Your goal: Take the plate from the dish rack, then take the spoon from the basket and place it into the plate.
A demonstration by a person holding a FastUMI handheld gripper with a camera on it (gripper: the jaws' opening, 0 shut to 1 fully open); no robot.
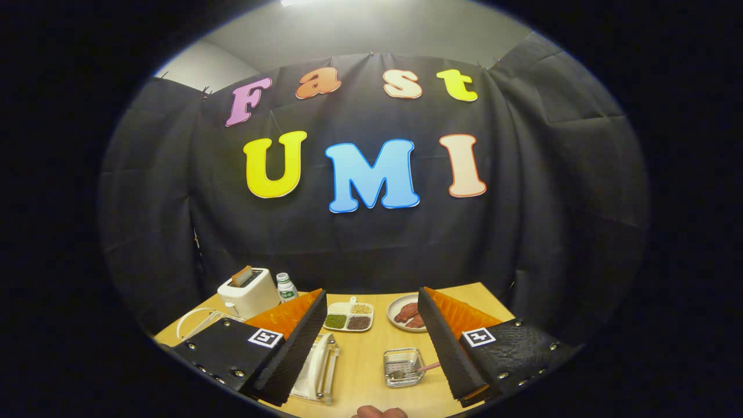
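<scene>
Gripper (371, 342) sat high over the wooden table (365, 371) at the bottom of the frame, fingers spread wide, nothing between them; probably a starting pose, held back to take in the whole layout. Dish rack (316, 366), clear plastic, lay lower centre-left, partly hidden behind the left finger, with the white plate (306, 371) standing on edge in it, so judged easy to pinch by the rim. Small clear basket (402, 367) lower centre-right, just left of the right finger, spoon (413, 370) lying in it with its pinkish handle sticking out over the rim toward that finger, handy for a grasp. Task looked not yet begun.

Around: white toaster (248, 293) and small bottle (285, 287) at left, divided tray of grains (349, 316) mid-table, dish with reddish food (408, 313) right of it, a clear lidded thing (197, 322) far left. A fingertip-like bit of a person's hand (378, 412) at bottom centre. Nothing stood between fingers and rack; bare tabletop between rack and basket could take the plate
</scene>
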